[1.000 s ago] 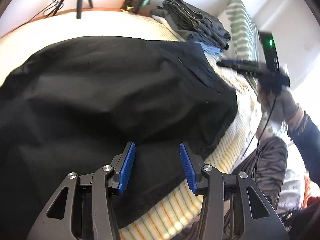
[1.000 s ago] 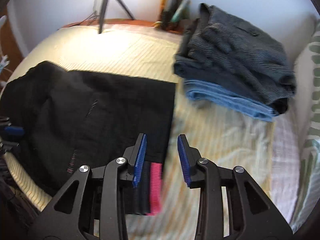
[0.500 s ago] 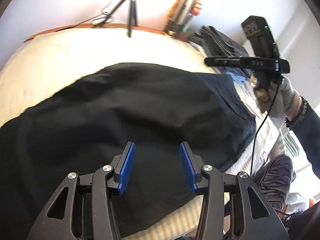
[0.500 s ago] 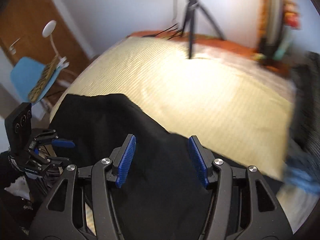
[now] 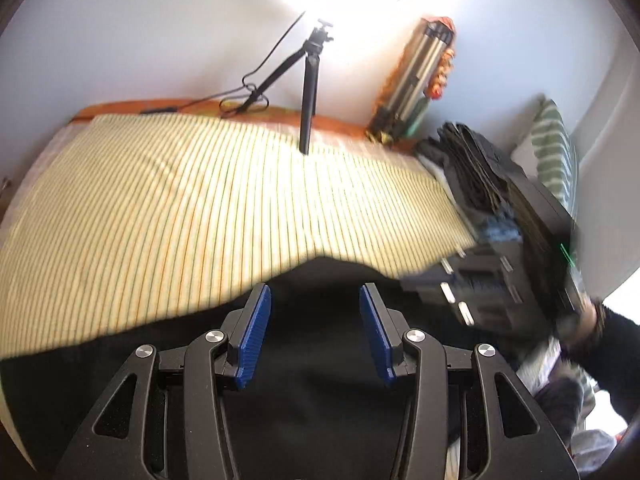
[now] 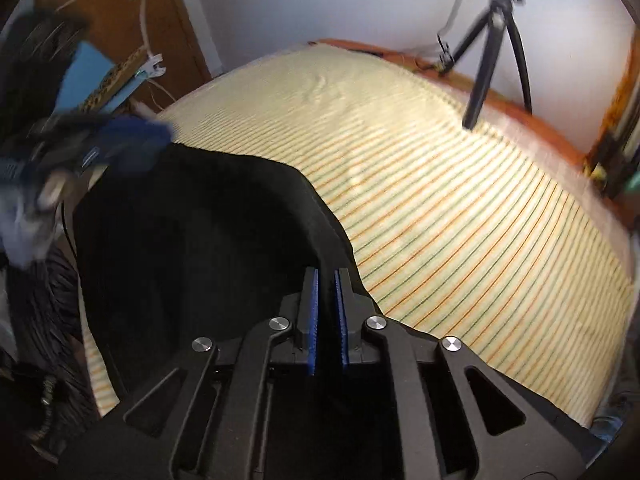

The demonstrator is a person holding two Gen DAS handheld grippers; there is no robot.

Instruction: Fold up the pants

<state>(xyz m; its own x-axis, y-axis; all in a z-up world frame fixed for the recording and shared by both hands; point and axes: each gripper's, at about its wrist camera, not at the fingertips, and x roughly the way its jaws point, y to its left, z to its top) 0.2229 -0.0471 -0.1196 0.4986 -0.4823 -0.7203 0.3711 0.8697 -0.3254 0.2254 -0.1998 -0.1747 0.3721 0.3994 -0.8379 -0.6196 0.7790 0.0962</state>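
Observation:
The black pants (image 5: 312, 360) lie on the striped yellow bed (image 5: 200, 208) at its near edge. My left gripper (image 5: 315, 332) is open, its blue pads above the black cloth, holding nothing. In the right wrist view the pants (image 6: 208, 240) spread to the left and under my right gripper (image 6: 325, 312). Its blue pads stand nearly together at the cloth's raised right edge; whether cloth is between them is hard to tell. The right gripper body also shows, blurred, at the right of the left wrist view (image 5: 500, 280).
A stack of folded dark and blue clothes (image 5: 476, 176) sits at the bed's right end by a striped pillow (image 5: 556, 152). A black tripod (image 5: 308, 92) stands at the bed's far edge. A blue chair (image 6: 104, 80) stands left of the bed.
My right gripper has closed from wide open to nearly shut over the pants' edge. Both views have tilted up, so more bed and wall show. The left gripper stays open.

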